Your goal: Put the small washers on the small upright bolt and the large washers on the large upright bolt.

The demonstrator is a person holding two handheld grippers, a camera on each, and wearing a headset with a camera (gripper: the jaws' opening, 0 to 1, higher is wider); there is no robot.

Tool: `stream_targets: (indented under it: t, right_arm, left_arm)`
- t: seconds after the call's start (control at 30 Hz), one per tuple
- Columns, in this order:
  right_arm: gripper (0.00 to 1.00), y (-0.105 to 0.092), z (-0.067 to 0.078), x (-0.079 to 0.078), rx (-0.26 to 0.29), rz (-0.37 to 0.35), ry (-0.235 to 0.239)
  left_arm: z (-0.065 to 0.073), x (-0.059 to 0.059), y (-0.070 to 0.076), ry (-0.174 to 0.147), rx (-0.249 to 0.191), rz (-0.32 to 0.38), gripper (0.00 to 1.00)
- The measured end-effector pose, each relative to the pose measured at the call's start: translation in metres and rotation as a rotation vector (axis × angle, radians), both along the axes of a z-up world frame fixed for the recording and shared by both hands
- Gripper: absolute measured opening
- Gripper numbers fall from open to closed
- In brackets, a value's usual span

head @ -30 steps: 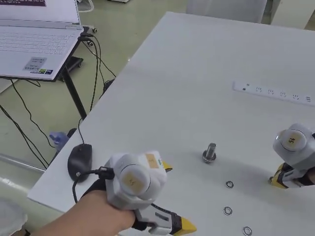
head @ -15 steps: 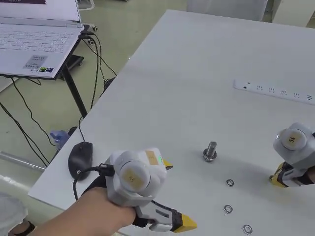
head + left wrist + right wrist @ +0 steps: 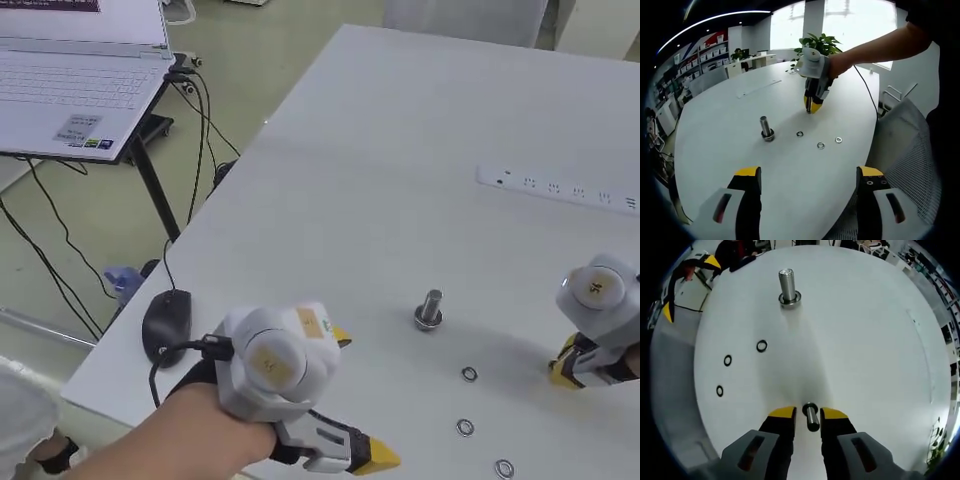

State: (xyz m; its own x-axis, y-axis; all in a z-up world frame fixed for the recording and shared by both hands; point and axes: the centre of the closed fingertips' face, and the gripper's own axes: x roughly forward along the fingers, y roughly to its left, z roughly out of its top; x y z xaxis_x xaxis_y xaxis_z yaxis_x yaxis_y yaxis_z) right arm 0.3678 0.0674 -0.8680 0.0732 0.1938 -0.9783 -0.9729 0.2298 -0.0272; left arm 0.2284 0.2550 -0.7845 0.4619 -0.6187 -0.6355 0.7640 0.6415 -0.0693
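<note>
Right gripper: jaws narrow, straddling the small bolt, which stands upright on the table. A sliver of gap shows on one side, so I cannot tell whether it is pinched.

Left gripper: jaws wide, holding nothing, hovering over the near table edge.

The large bolt is upright, well apart from the small one. Three washers lie flat in a loose line between them. Their sizes are too small to sort from here.

Likely step: settling the small bolt before any washer goes on.

- Part the jaws evenly.
- Lift straight up along the shaft, since any sideways drag could tip it.
- The washers look thin, so expect them to slide. Pinch across the ring's rim.
</note>
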Motion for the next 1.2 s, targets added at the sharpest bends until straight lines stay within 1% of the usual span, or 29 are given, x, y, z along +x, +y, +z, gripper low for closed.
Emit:
stream_targets:
  t: [0.13,0.23,0.43,0.53,0.67,0.87,1.03,1.2]
  right_arm:
    - [0.25,0.0,0.004,0.002,0.005,0.004,-0.007]
    - [0.25,-0.002,0.006,0.004,0.002,0.006,-0.007]
    - [0.27,-0.002,0.014,0.003,0.003,0.016,-0.014]
    - [0.28,0.0,0.019,0.003,0.008,0.022,-0.02]
    - [0.3,0.003,0.029,0.005,0.015,0.03,-0.034]
    - [0.33,0.013,0.045,0.009,0.039,0.046,-0.061]
    - [0.34,0.024,0.054,0.01,0.06,0.058,-0.071]
    - [0.36,0.036,0.061,0.008,0.083,0.073,-0.071]
  left_arm:
    - [0.001,0.0,0.001,-0.003,0.001,0.002,0.77]
    - [0.002,0.001,0.001,-0.009,0.0,0.005,0.78]
    - [0.006,0.001,-0.001,-0.018,-0.004,0.001,0.78]
    - [0.008,0.001,-0.001,-0.021,-0.007,0.001,0.78]
    - [0.008,-0.003,-0.003,-0.022,-0.001,-0.009,0.79]
    - [0.008,-0.006,-0.004,-0.017,0.001,-0.015,0.81]
    - [0.012,-0.007,-0.004,-0.017,-0.005,-0.016,0.83]
    - [0.013,-0.008,-0.004,-0.017,-0.011,-0.011,0.88]
